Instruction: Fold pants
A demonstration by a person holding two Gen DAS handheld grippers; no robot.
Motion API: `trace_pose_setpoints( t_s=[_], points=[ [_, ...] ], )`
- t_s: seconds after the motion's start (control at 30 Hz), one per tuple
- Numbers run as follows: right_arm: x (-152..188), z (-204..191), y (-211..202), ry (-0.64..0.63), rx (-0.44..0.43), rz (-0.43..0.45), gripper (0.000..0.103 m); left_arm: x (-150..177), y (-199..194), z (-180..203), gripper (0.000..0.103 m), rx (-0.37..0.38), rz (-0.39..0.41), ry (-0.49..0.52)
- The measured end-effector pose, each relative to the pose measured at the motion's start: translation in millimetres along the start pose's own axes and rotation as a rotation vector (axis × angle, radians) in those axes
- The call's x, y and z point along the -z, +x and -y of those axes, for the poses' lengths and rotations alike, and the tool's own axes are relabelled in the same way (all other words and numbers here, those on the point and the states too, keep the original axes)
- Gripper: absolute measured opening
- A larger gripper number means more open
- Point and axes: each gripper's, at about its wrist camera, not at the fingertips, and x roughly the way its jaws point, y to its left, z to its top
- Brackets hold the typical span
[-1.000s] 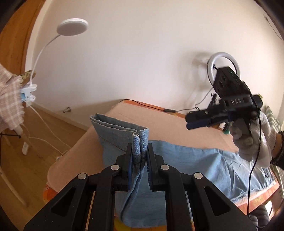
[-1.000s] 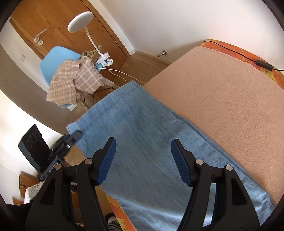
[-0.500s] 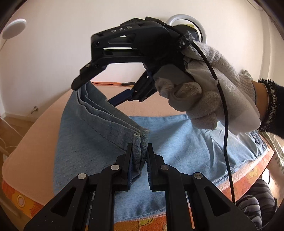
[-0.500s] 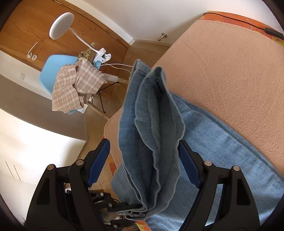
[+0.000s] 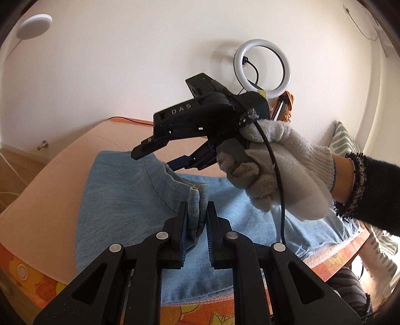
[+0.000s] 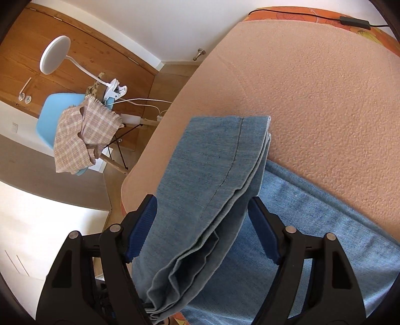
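Light blue denim pants (image 5: 120, 197) lie on a peach-covered table (image 5: 57, 180). My left gripper (image 5: 196, 212) is shut on the stacked hem of the pants' legs and holds it lifted above the rest of the pants. My right gripper (image 6: 202, 220) is open, with the lifted hem band (image 6: 212, 175) hanging between its blue pads (image 6: 142, 225) without being pinched. In the left wrist view the right gripper (image 5: 160, 155), held by a gloved hand (image 5: 275, 170), hovers over the far corner of the hem.
A ring light (image 5: 262, 72) stands by the wall behind the table. A blue chair with a checked cloth (image 6: 82, 135) and a white clip lamp (image 6: 55, 55) stand on the floor to the left. A black cable (image 6: 345, 20) lies at the table's far edge.
The right gripper moved from beside the pants to straddle the lifted hem and stays open. The left gripper carried the gripped hem over the pants, which now lies flatter and lower.
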Motion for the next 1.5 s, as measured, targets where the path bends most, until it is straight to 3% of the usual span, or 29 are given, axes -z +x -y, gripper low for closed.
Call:
trace_pose_setpoints(
  t_s=[0.07, 0.13, 0.17, 0.5, 0.53, 0.63, 0.67, 0.9, 1.0, 1.07, 1.1, 1.3, 1.5],
  points=[
    [-3.1, 4.0, 4.4, 0.032, 0.018, 0.006, 0.031, -7.0, -7.4, -5.0, 0.012, 0.008, 0.016, -0.029],
    [-6.1, 7.1, 5.3, 0.062, 0.017, 0.022, 0.012, -12.8, -14.4, -8.5, 0.012, 0.016, 0.032, -0.053],
    [-7.5, 7.2, 2.7, 0.067, 0.005, 0.037, 0.011, -15.2, -18.2, -9.4, 0.012, 0.016, 0.040, -0.057],
    [0.3, -13.1, -36.9, 0.009, 0.044, 0.117, 0.010, -18.2, -28.5, -6.1, 0.012, 0.041, 0.072, -0.067],
    [3.9, -10.3, -41.9, 0.024, 0.061, 0.122, 0.015, -18.4, -28.3, -4.8, 0.012, 0.039, 0.074, -0.066],
    [18.9, 2.9, -53.5, 0.089, 0.081, 0.128, 0.069, -19.7, -25.8, -2.9, 0.012, 0.045, 0.075, -0.073],
    [25.7, 9.2, -57.6, 0.107, 0.077, 0.138, 0.072, -19.5, -25.3, -1.8, 0.012, 0.050, 0.075, -0.073],
    [53.3, 42.5, -39.4, 0.282, -0.134, 0.085, 0.073, -21.7, -28.3, 14.6, 0.012, 0.064, 0.072, -0.039],
    [56.9, 42.4, -29.7, 0.320, -0.203, 0.109, 0.065, -22.2, -30.4, 20.7, 0.012, 0.062, 0.061, -0.024],
    [54.0, 34.3, -34.4, 0.289, -0.145, 0.143, 0.023, -24.4, -31.5, 21.7, 0.012, 0.063, 0.053, -0.020],
    [51.9, 29.3, -39.5, 0.266, -0.116, 0.156, 0.015, -25.7, -31.5, 22.4, 0.012, 0.067, 0.048, -0.020],
    [47.6, -3.5, -116.5, 0.092, 0.037, 0.298, 0.010, -42.1, -24.9, 41.0, 0.011, 0.154, 0.038, -0.022],
    [55.7, -22.6, -198.5, 0.001, 0.163, 0.396, 0.010, -65.7, -13.7, 101.4, 0.011, 0.272, 0.034, 0.077]
  ],
)
